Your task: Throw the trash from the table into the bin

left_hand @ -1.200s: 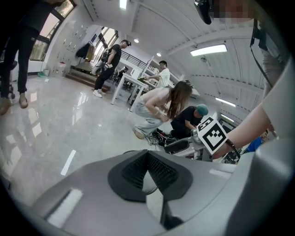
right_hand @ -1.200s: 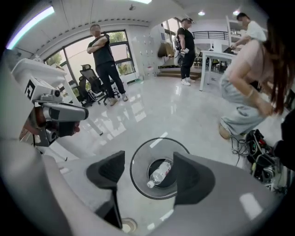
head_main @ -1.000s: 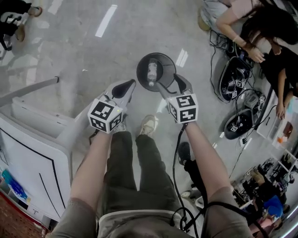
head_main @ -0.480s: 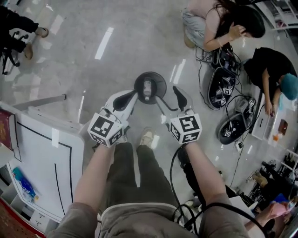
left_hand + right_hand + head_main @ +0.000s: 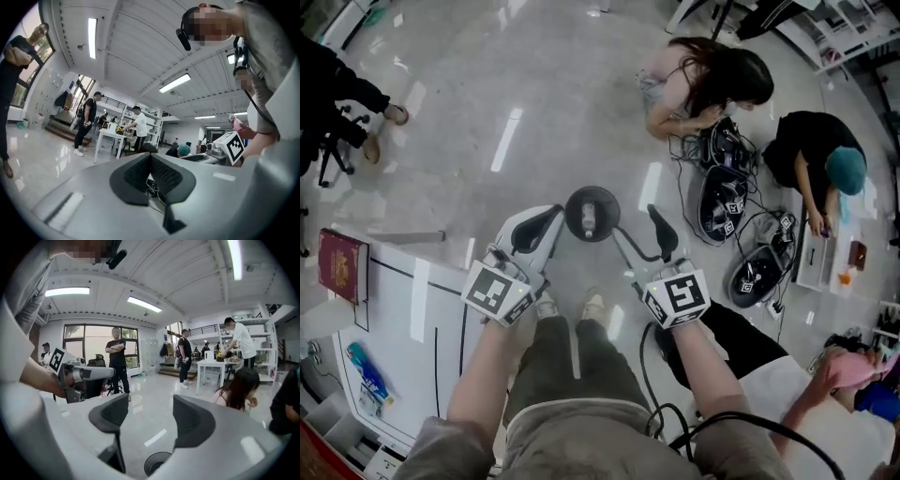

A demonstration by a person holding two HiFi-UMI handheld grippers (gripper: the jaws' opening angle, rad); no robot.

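Holding both tools raised over the floor, we judge the drop done: the clear plastic bottle (image 5: pixel 589 223) lies inside the round black bin (image 5: pixel 573 210), well below the tips and between them. Our right gripper (image 5: pixel 639 236) stands wide with nothing between its jaws, which have just been closing a little. Our left gripper (image 5: pixel 542 225) is pinched together and empty. The bottle looks pale, slim and see-through, stretched along the bin's dark bottom
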